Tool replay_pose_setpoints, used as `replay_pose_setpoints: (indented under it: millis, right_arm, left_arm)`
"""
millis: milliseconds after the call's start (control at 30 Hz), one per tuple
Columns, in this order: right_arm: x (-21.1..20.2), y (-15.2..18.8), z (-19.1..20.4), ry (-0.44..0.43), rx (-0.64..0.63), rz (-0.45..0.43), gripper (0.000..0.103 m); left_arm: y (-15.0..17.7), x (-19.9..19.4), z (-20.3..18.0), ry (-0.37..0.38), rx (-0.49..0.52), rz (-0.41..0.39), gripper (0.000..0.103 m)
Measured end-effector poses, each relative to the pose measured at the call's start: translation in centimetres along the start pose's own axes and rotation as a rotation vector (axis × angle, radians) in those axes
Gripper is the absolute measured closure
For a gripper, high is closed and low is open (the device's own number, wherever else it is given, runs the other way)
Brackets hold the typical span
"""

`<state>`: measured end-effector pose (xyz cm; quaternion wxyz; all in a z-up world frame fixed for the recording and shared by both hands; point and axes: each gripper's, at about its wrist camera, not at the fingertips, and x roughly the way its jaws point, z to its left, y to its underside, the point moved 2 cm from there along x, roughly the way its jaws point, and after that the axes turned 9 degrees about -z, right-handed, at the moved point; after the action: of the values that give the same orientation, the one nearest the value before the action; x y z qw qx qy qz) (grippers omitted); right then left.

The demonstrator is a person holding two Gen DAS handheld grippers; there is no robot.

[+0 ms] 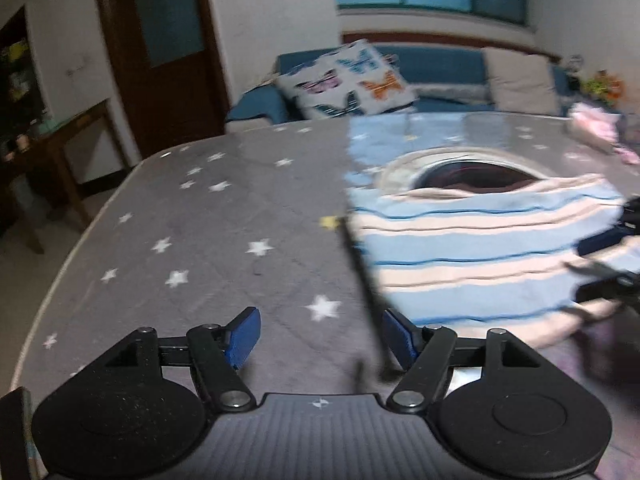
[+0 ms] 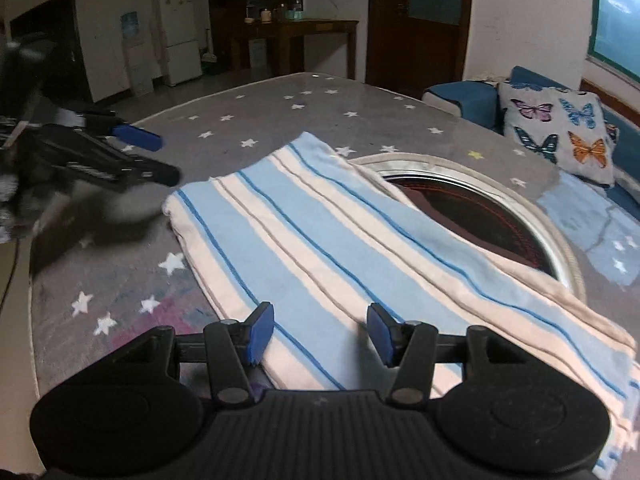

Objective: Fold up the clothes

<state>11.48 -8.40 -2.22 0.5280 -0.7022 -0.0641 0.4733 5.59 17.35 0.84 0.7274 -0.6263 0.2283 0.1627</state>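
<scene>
While both tongs, left [image 1: 320,338] and right [image 2: 320,332], gape empty, blue-and-cream striped cloth [image 2: 320,240] lies doubled on grey star-print table [image 2: 280,120]. Either folding's midway or finished.

We see a grey star-printed table cover [image 2: 280,120]; a round inset [image 2: 480,208] sits in it. Behind, a butterfly cushion [image 2: 560,132] rests on a blue sofa [image 1: 440,64].

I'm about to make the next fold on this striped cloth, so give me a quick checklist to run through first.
1. Left gripper open and empty: ok.
2. Right gripper open and empty: ok.
3. Right gripper over the striped cloth near edge: ok.
4. Left gripper at the cloth: not ok, it hangs over the bare star-print table cover.
5. Cloth lying flat: not ok, its far side overlaps the round opening.
6. Layers aligned underneath: cannot tell.
</scene>
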Motion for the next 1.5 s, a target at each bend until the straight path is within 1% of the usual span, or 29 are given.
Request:
replay_pose_setpoints:
  millis: [33, 100, 133, 167, 200, 233, 267, 300, 367, 433, 467, 533, 567, 633, 733, 867, 933, 1000, 1033, 1100, 1167, 1367, 1400, 1467, 1500]
  right_arm:
    - [-0.2, 0.1, -0.2, 0.008, 0.001, 0.004, 0.050]
    - [-0.7, 0.5, -0.6, 0.022, 0.011, 0.012, 0.050]
    - [-1.0, 0.7, -0.8, 0.030, 0.017, 0.014, 0.050]
    - [-1.4, 0.9, -1.1, 0.041, 0.024, 0.013, 0.050]
    - [-1.7, 1.1, -1.3, 0.051, 0.030, 0.013, 0.050]
    - [-2.1, 1.3, -1.5, 0.059, 0.038, 0.013, 0.050]
    - [-2.5, 1.6, -1.8, 0.068, 0.046, 0.011, 0.050]
    - [-2.9, 1.8, -2.0, 0.080, 0.052, 0.010, 0.050]
    - [-3.8, 2.4, -2.5, 0.101, 0.062, 0.008, 0.050]
    - [-4.9, 3.1, -3.1, 0.126, 0.086, -0.002, 0.050]
    - [-5.5, 3.4, -3.5, 0.138, 0.100, -0.004, 0.050]
    - [-6.7, 4.2, -4.3, 0.161, 0.131, -0.004, 0.050]
    - [-7.2, 4.7, -4.7, 0.174, 0.148, 0.000, 0.048]
    - [-7.9, 5.7, -5.5, 0.196, 0.178, 0.017, 0.047]
    - [-8.9, 7.4, -6.6, 0.226, 0.201, 0.047, 0.047]
    - [-10.6, 8.8, -7.9, 0.263, 0.222, 0.063, 0.047]
    - [-11.5, 8.8, -8.5, 0.273, 0.249, 0.064, 0.047]
    - [-12.4, 8.2, -8.9, 0.271, 0.265, 0.037, 0.047]
    - [-12.7, 7.7, -9.1, 0.268, 0.263, 0.016, 0.047]
    - [-12.5, 7.0, -9.5, 0.259, 0.261, -0.010, 0.047]
    - [-11.9, 6.8, -10.0, 0.264, 0.270, -0.010, 0.047]
    - [-10.0, 6.3, -11.5, 0.279, 0.296, -0.011, 0.047]
    - [-9.6, 6.2, -11.7, 0.281, 0.300, -0.011, 0.049]
    - [-9.0, 6.1, -12.2, 0.286, 0.308, -0.011, 0.049]
    - [-8.7, 6.0, -12.5, 0.289, 0.313, -0.012, 0.049]
  left_arm:
    - [0.1, -0.3, -0.6, 0.022, 0.009, -0.007, 0.033]
    - [0.6, -0.1, -1.6, 0.059, 0.028, 0.006, 0.035]
    - [0.9, 0.1, -2.1, 0.077, 0.037, 0.016, 0.042]
    - [1.2, 0.3, -2.6, 0.094, 0.046, 0.025, 0.050]
    - [1.5, 0.5, -2.9, 0.110, 0.048, 0.033, 0.055]
    - [1.7, 0.7, -3.1, 0.123, 0.042, 0.040, 0.066]
    - [1.9, 1.0, -3.2, 0.136, 0.035, 0.046, 0.074]
    - [2.0, 1.1, -3.2, 0.143, 0.028, 0.045, 0.077]
    - [2.1, 1.0, -3.1, 0.145, 0.016, 0.031, 0.086]
    - [2.1, 0.8, -2.9, 0.142, 0.014, 0.020, 0.093]
    - [2.2, 0.6, -3.0, 0.141, 0.018, 0.014, 0.094]
    - [2.2, 0.0, -3.1, 0.138, 0.026, 0.003, 0.095]
    - [2.2, -0.3, -3.2, 0.136, 0.030, -0.002, 0.095]
    - [2.3, -0.9, -3.4, 0.134, 0.037, -0.009, 0.095]
    - [3.0, -1.7, -3.8, 0.135, 0.042, 0.002, 0.095]
    - [3.5, -2.3, -3.8, 0.141, 0.032, 0.022, 0.095]
    - [3.6, -2.4, -3.8, 0.142, 0.024, 0.035, 0.095]
    - [3.4, -2.5, -3.9, 0.153, 0.020, 0.040, 0.094]
    - [3.2, -2.6, -3.8, 0.152, 0.022, 0.040, 0.091]
    - [2.8, -2.9, -3.4, 0.139, 0.021, 0.040, 0.091]
    - [2.5, -3.2, -2.9, 0.122, 0.012, 0.039, 0.090]
    - [0.8, -3.4, -0.4, 0.026, -0.047, 0.014, 0.089]
    - [0.4, -3.4, -0.1, 0.006, -0.056, 0.004, 0.087]
    - [-0.3, -3.1, 0.4, -0.018, -0.071, -0.017, 0.077]
    - [-0.6, -2.7, 0.4, -0.025, -0.077, -0.020, 0.075]
